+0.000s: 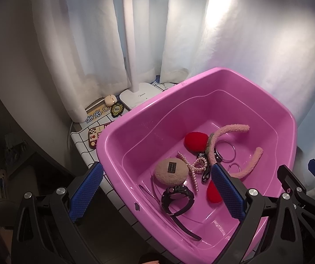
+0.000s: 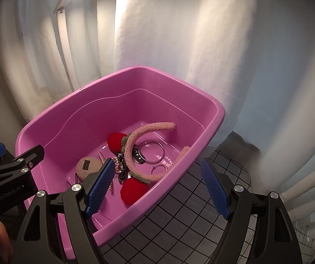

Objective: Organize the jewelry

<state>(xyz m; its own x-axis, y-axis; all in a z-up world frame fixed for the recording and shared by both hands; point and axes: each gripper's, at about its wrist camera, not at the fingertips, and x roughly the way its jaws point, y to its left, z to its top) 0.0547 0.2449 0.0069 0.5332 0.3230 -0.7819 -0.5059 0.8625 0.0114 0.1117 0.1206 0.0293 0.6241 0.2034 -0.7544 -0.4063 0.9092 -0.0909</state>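
A pink plastic tub (image 1: 201, 81) (image 2: 135, 70) holds the jewelry: a fuzzy pink headband (image 1: 234, 129) (image 2: 157, 126) with red pompoms (image 1: 196, 140) (image 2: 133, 190), a beige puff clip (image 1: 171, 171) (image 2: 88, 165), a pearl clip (image 1: 193, 167), a black watch (image 1: 177, 198), silver hoops (image 1: 227, 151) (image 2: 153, 151). My left gripper (image 1: 157, 187) is open and empty over the tub's near left corner. My right gripper (image 2: 158, 182) is open and empty over the tub's near right rim.
A white desk lamp (image 1: 138, 96) stands behind the tub on a grid-patterned tablecloth (image 2: 179, 220). Small patches and a cream trinket (image 1: 110, 100) lie at the table's far left. White curtains hang behind. The table edge drops off on the left.
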